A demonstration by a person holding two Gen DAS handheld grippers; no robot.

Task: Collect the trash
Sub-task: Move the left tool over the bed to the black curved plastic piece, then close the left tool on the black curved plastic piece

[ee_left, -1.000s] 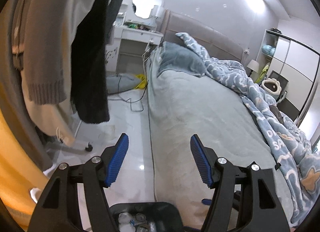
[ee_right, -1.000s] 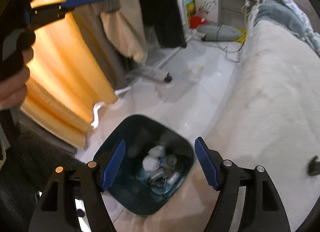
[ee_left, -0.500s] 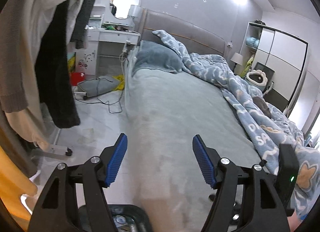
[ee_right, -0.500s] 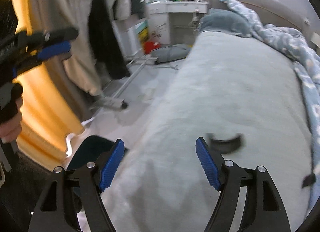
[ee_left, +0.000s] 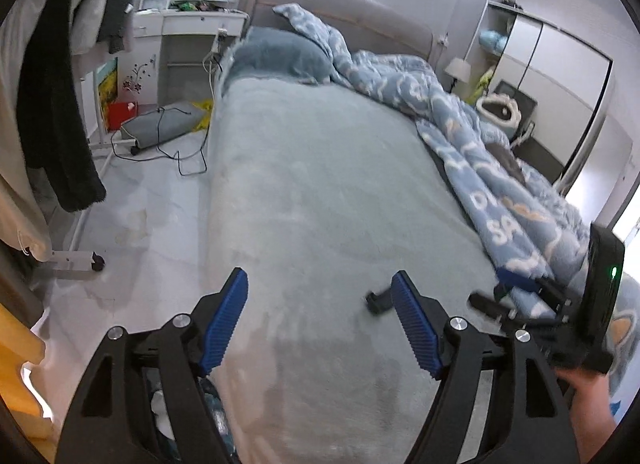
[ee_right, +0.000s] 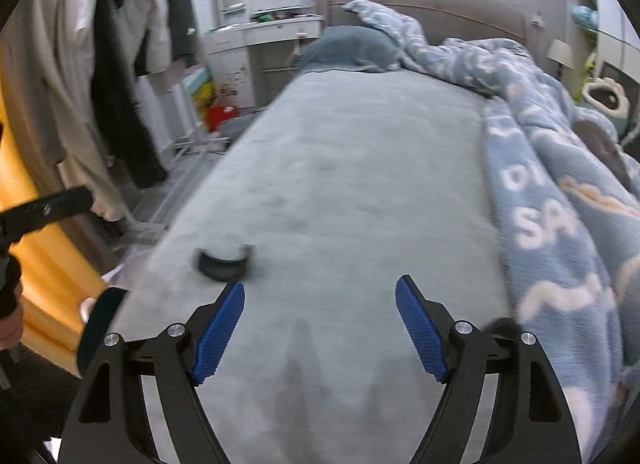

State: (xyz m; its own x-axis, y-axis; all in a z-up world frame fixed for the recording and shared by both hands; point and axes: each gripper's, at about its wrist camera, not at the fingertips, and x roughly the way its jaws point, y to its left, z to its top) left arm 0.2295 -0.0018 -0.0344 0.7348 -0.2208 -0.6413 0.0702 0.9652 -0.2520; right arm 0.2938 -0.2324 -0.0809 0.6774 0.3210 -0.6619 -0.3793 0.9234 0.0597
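A small curved black piece [ee_right: 224,262] lies on the grey bed sheet [ee_right: 360,183], just ahead of my right gripper's left finger; it also shows in the left wrist view [ee_left: 378,300], partly behind my left gripper's right finger. My right gripper [ee_right: 320,328] is open and empty above the sheet. My left gripper [ee_left: 320,324] is open and empty over the bed's near left edge. The dark trash bin with crumpled trash peeks out below the left gripper [ee_left: 188,416] and at the bed's edge in the right wrist view [ee_right: 100,324].
A blue patterned duvet [ee_right: 560,191] is bunched along the bed's right side. Clothes hang on a rack [ee_left: 60,103] at the left. Cables and a grey pad [ee_left: 164,123] lie on the floor. A white dresser [ee_left: 192,23] stands at the back.
Both grippers swung up and right from the bin and floor toward the bed. The bin has slid almost out of both views, and the black piece has come close to the right gripper.
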